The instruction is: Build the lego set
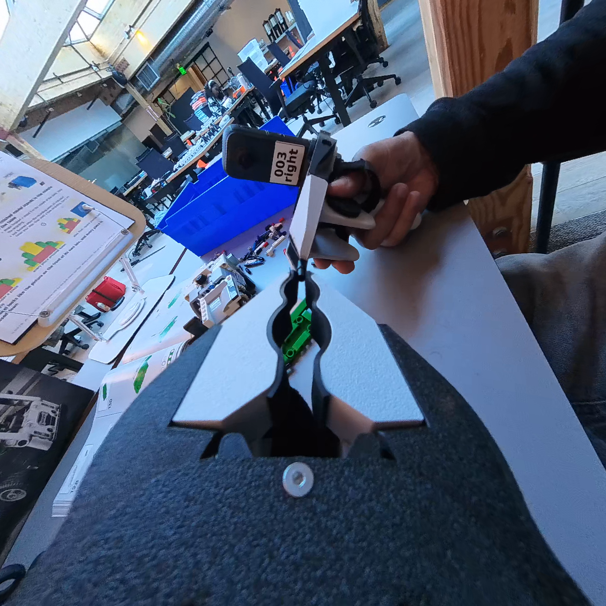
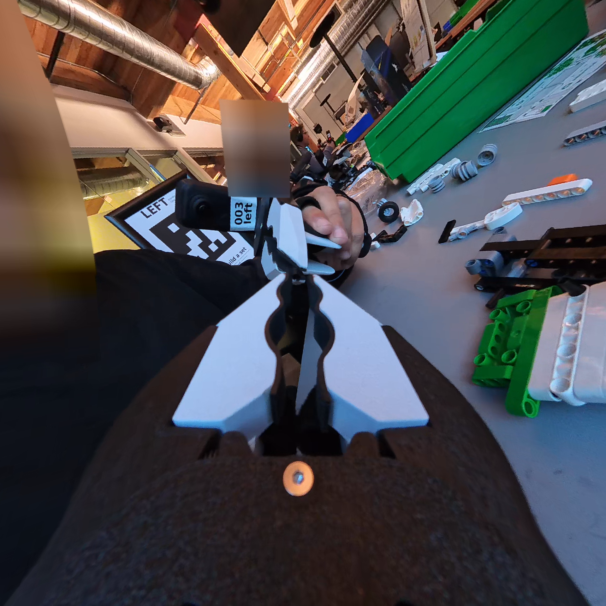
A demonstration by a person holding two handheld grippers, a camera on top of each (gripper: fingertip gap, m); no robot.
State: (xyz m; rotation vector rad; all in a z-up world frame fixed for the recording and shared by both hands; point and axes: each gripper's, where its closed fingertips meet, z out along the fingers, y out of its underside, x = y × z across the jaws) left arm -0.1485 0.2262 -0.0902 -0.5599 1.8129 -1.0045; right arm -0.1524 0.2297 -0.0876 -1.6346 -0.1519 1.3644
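Note:
My left gripper point(image 1: 300, 277) and right gripper point(image 2: 297, 278) meet tip to tip above the grey table point(image 1: 459, 328). Both have their jaws almost closed on a small dark piece point(image 1: 300, 270) pinched where the tips meet; it is too small to identify. The right gripper point(image 1: 296, 262) shows in the left wrist view, held by a hand. The left gripper point(image 2: 290, 265) shows in the right wrist view. A green and white lego assembly point(image 2: 511, 344) lies on the table to the right. Its green part point(image 1: 296, 331) shows through the left fingers' gap.
A partly built white and grey model point(image 1: 219, 288) and an open instruction booklet point(image 1: 141, 373) lie left. A blue bin point(image 1: 223, 210) and a green bin point(image 2: 475, 88) stand behind. Loose beams and wheels point(image 2: 541, 193) and a black frame point(image 2: 541, 259) lie scattered. The table edge point(image 1: 511, 295) is close. The grippers are tip to tip, or close to it.

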